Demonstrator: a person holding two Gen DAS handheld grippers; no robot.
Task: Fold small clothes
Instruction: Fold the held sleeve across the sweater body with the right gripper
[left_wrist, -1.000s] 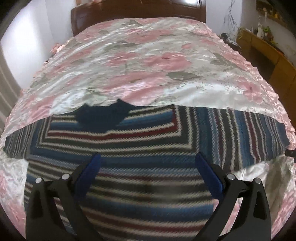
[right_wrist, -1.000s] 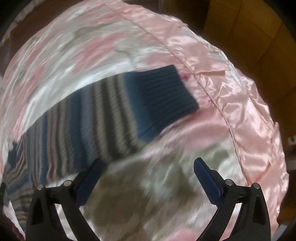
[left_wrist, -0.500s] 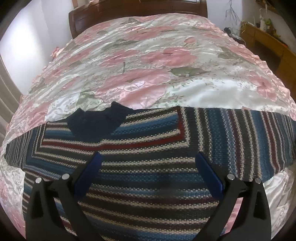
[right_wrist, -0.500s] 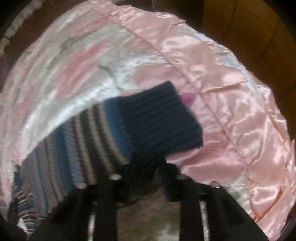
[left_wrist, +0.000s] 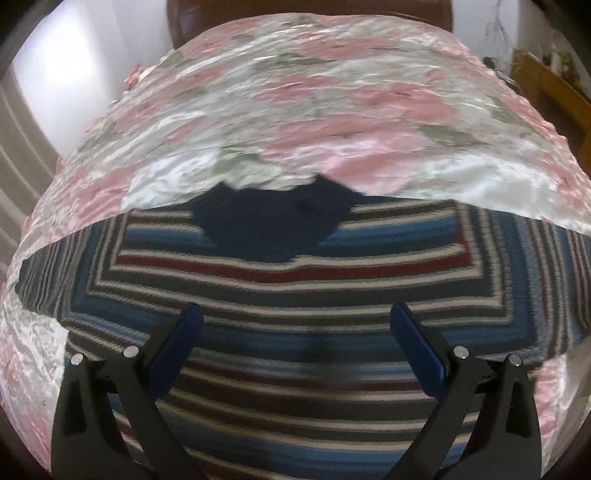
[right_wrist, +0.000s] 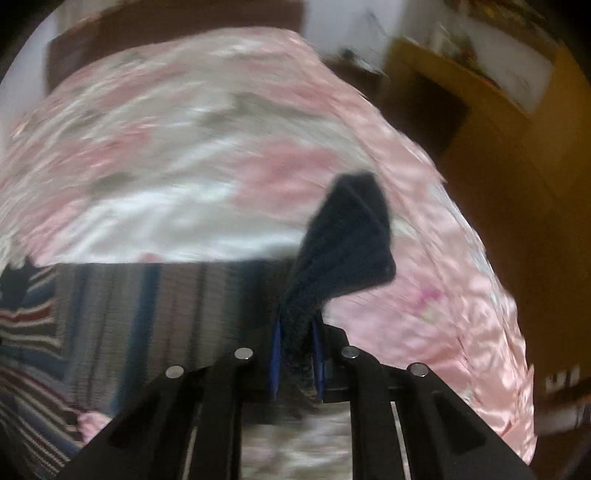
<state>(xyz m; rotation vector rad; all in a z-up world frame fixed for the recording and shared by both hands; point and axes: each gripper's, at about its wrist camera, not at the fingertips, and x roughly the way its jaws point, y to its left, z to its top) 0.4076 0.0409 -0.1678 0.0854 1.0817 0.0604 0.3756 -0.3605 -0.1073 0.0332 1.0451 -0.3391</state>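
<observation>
My right tongs (right_wrist: 295, 350), open a second ago, now pinch the navy cuff (right_wrist: 351, 236), apparently lifted at frame centre. Left tongs (left_wrist: 295, 328) hover open above the striped sweater (left_wrist: 295, 295), spread on the bed (left_wrist: 295, 110); the sleeve fold begins.

Both rigs are looking the same: the matte black plastic left gripper (left_wrist: 294, 325) and right gripper (right_wrist: 296, 356) are sporting blue finger pads (left_wrist: 177, 352) and round silver screws (left_wrist: 130, 351).

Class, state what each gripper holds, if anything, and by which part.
The right gripper pinches the striped sweater by its navy sleeve cuff. The left gripper is open, holding nothing.
</observation>
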